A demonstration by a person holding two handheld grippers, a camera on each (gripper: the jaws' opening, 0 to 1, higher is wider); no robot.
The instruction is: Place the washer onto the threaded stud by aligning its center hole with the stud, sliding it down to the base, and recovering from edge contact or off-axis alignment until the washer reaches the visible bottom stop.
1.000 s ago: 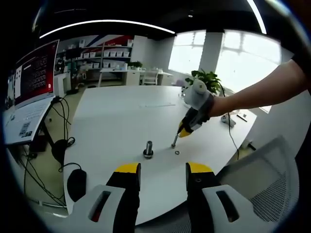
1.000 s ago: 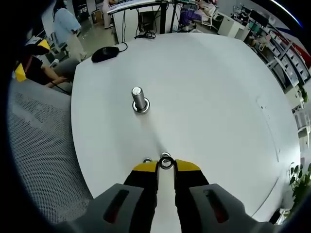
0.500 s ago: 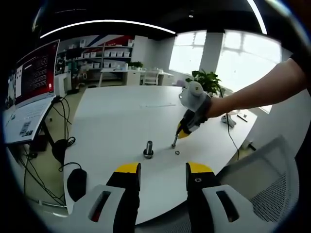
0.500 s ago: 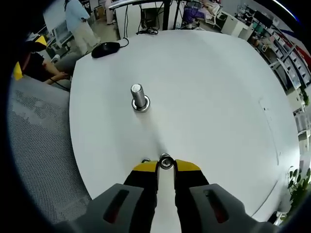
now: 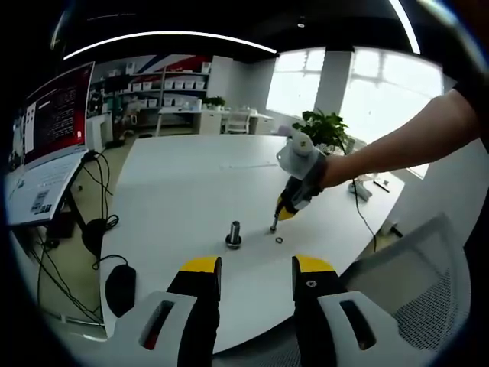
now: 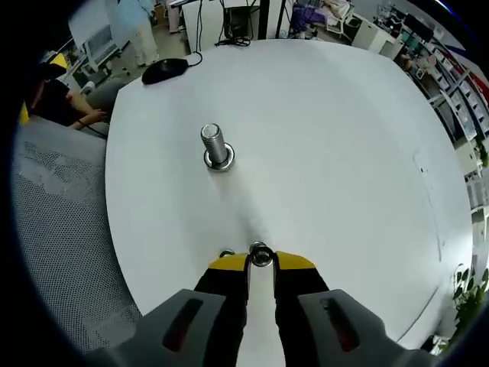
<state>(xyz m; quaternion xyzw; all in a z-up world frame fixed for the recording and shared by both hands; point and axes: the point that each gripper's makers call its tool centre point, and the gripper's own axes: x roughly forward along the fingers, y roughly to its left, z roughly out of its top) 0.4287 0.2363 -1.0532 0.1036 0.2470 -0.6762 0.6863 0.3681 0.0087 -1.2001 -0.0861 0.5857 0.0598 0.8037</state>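
Stud (image 6: 216, 147) upright on table (image 6: 336, 153)

Threaded stud (image 6: 215, 146): a short silver bolt standing upright on its flanged base on the white counter (image 6: 344, 153). Washer (image 6: 260, 255): a small metal ring being held on edge between the tips of the right tongs (image 6: 261, 262), at 6 o'clock from the stud, well apart from it.
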